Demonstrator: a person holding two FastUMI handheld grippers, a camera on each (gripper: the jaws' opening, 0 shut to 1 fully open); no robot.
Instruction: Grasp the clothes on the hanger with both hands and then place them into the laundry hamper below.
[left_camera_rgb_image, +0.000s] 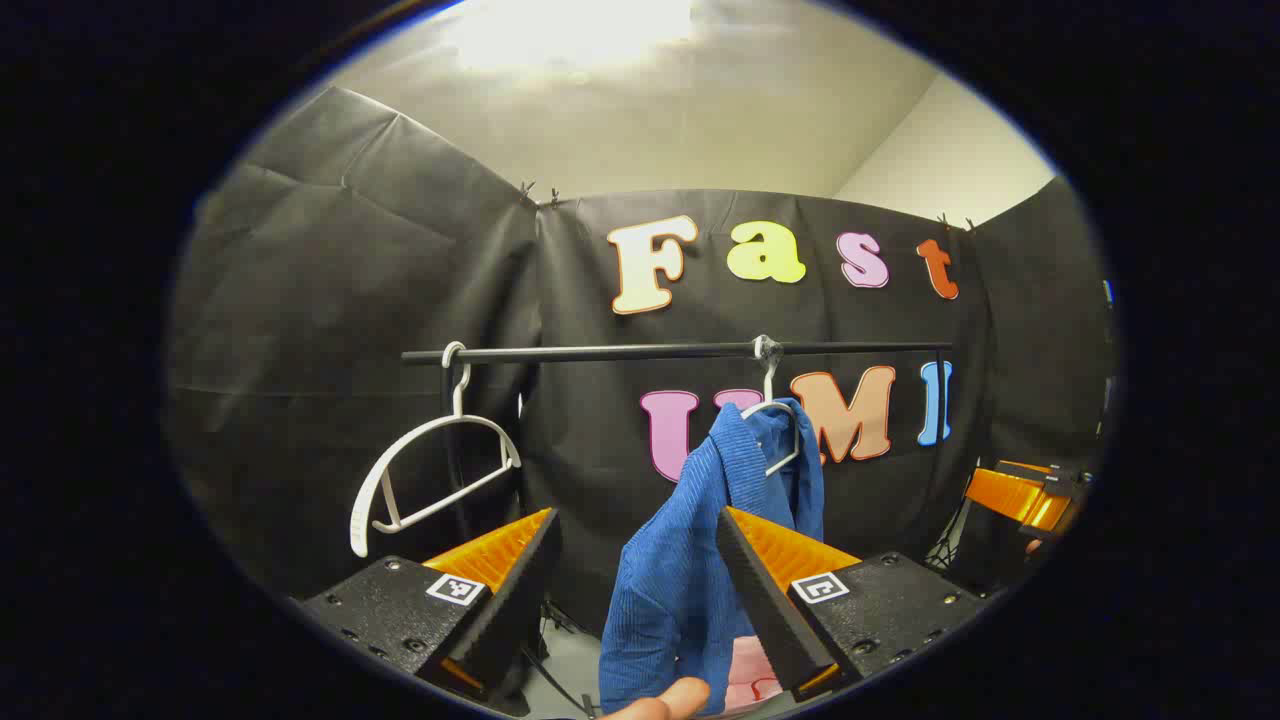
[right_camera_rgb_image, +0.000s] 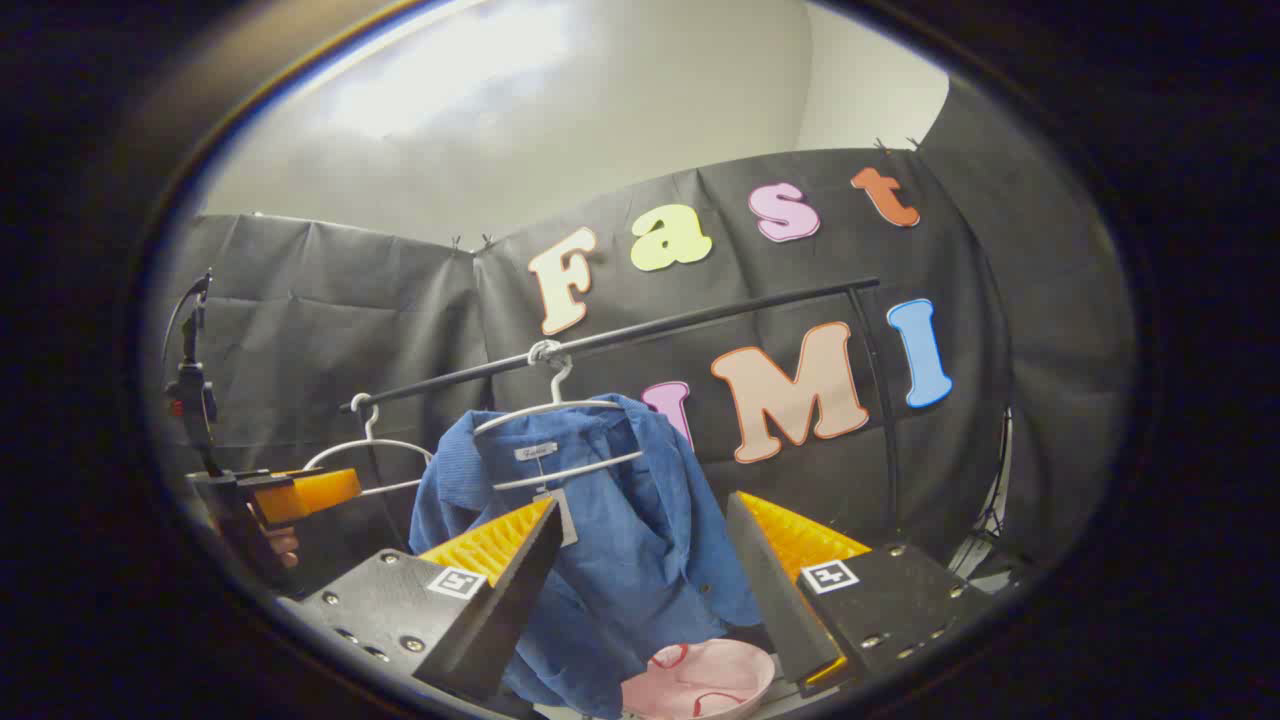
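Note:
A blue shirt (left_camera_rgb_image: 680, 560) hangs on a white hanger (left_camera_rgb_image: 775, 435) from a black rail (left_camera_rgb_image: 620, 352). In the left gripper view it hangs bunched, straight ahead of my left gripper (left_camera_rgb_image: 635, 515). That gripper is open, its right finger overlapping the cloth. In the right gripper view the shirt (right_camera_rgb_image: 630, 540) drapes over its hanger (right_camera_rgb_image: 560, 412), collar to the left. My right gripper (right_camera_rgb_image: 645, 500) is open in front of it and holds nothing. A pink hamper (right_camera_rgb_image: 700, 680) sits below the shirt. The left gripper (right_camera_rgb_image: 290, 495) appears at the far left, the right gripper (left_camera_rgb_image: 1020, 495) at the far right.
An empty white hanger (left_camera_rgb_image: 430, 470) hangs at the rail's left end, also visible as the empty hanger (right_camera_rgb_image: 370, 450) behind the shirt. The rail's upright post (right_camera_rgb_image: 885, 400) stands at the right. Black cloth walls close in the booth. A fingertip (left_camera_rgb_image: 665, 698) shows at the bottom edge.

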